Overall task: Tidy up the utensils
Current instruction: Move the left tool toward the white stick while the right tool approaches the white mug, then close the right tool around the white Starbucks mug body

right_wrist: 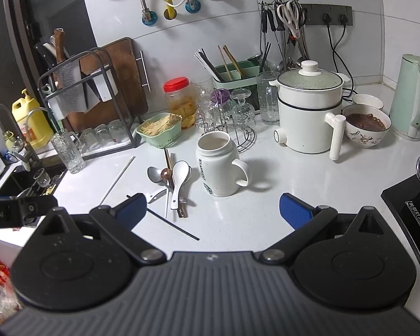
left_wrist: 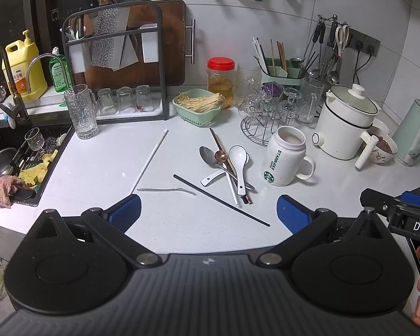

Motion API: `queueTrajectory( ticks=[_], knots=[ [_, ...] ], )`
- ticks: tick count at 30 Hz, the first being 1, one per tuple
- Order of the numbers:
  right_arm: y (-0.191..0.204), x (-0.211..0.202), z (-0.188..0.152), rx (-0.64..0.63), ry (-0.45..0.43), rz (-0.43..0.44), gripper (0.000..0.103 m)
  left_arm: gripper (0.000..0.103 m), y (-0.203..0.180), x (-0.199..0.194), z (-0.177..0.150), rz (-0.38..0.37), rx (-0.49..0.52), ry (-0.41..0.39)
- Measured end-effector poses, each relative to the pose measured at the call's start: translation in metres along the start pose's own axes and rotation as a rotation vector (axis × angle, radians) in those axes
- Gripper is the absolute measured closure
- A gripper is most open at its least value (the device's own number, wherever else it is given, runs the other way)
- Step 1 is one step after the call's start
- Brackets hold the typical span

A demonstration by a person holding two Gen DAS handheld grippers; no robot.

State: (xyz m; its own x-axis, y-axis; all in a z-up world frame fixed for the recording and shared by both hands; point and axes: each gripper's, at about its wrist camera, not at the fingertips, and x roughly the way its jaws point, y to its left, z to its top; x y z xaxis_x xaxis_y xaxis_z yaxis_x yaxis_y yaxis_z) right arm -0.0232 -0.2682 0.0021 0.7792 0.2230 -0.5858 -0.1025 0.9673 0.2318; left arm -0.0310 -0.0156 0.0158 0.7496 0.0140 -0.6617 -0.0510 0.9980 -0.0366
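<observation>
On white counter, tangled spoons and chopsticks, left tongs and right tongs both released

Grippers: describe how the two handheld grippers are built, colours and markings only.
Both the left gripper and right gripper have black linkage arms, blue ribbed pads and a grey ridged body with round black discs. White lettering marks the right gripper's side.

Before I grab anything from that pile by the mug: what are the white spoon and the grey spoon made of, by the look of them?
White spoon: looks like glazed ceramic, thick and glossy white with a dark trim at the handle end; melamine is possible. Grey spoon: seems to be stainless steel, thin with a dull mirror sheen. Both lie crossed in the pile beside the mug.
</observation>
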Motion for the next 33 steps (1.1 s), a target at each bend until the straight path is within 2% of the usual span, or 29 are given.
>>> queueTrajectory(
  ticks=[10, 18, 22, 29, 33],
  knots=[
    [0.001, 0.004, -0.005, -0.009, -0.007, 0.006, 0.0, 0.0, 0.001, 0.002, 0.0, -0.001, 0.008, 0.012],
    [0.001, 0.015, -0.01, -0.018, 0.019, 0.007, 0.002, 0.0, 0.002, 0.025, -0.002, -0.005, 0.01, 0.059],
    [0.003, 0.027, -0.009, -0.036, 0.035, 0.012, 0.002, 0.0, 0.008, 0.041, 0.002, -0.012, -0.005, 0.086],
    [0.009, 0.052, -0.006, -0.044, 0.052, 0.015, 0.003, 0.0, 0.016, 0.077, 0.015, 0.013, 0.024, 0.14],
    [0.009, 0.069, -0.002, -0.015, 0.071, 0.001, 0.003, 0.0, 0.018, 0.1, 0.025, -0.016, 0.034, 0.165]
  ],
)
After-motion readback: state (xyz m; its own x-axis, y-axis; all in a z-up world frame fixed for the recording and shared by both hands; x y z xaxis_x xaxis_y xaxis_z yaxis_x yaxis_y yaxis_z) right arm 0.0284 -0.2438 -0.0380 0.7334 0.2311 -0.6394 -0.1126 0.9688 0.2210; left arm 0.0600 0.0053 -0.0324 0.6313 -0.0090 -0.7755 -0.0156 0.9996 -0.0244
